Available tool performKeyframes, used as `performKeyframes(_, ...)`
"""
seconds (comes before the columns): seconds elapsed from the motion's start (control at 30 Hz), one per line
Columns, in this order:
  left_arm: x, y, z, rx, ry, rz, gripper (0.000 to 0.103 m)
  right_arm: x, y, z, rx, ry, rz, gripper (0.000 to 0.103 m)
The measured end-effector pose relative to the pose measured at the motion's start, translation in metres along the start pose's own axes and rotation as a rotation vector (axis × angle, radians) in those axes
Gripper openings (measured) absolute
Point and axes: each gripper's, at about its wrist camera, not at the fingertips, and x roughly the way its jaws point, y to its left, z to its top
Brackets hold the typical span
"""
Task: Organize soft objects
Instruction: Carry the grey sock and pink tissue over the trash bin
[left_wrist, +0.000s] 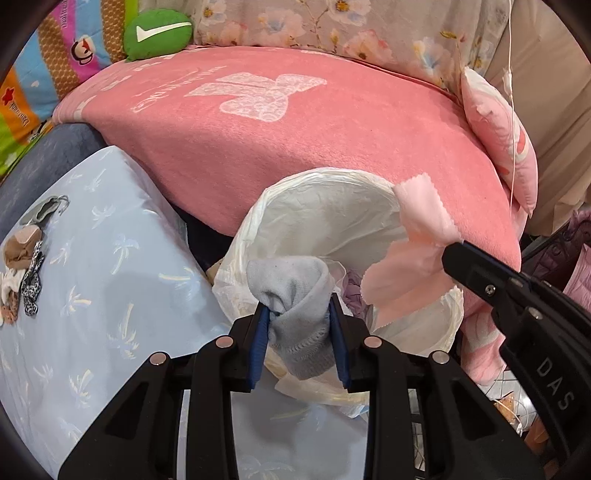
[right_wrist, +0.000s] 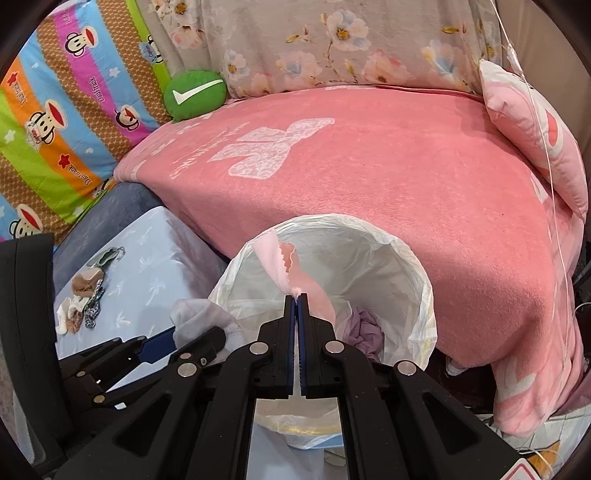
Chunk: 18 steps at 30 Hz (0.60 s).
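Observation:
My left gripper (left_wrist: 299, 317) is shut on a grey sock (left_wrist: 295, 295), which it holds over the near rim of a bin lined with a white plastic bag (left_wrist: 332, 206). My right gripper (right_wrist: 297, 298) is shut on a pale pink cloth swatch (right_wrist: 280, 266) above the same white-lined bin (right_wrist: 406, 258). In the left wrist view that pink swatch (left_wrist: 413, 266) hangs from the right gripper (left_wrist: 456, 254) over the bin's right side. A lilac cloth (right_wrist: 364, 328) lies at the bottom of the bin. The grey sock (right_wrist: 207, 321) and the left gripper (right_wrist: 177, 341) show left of the bin.
A pale blue palm-print surface (left_wrist: 110, 295) at the left carries a small pile of soft pieces (left_wrist: 24, 269) and a grey item (left_wrist: 44, 208). Behind the bin lies a pink blanket (left_wrist: 295, 140), with a green cushion (left_wrist: 157, 33), a pink pillow (left_wrist: 498, 136) and a striped cartoon cover (right_wrist: 55, 122).

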Motion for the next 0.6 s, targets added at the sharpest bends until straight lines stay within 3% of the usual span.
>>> performKeyframes(0.6, 0.0105, -0.0107, 0.0042, 0.040, 0.019, -0.033, 0.030, 0.0061, -0.0089, 0.0023, -0.003, 0.001, 0.006, 0.001)
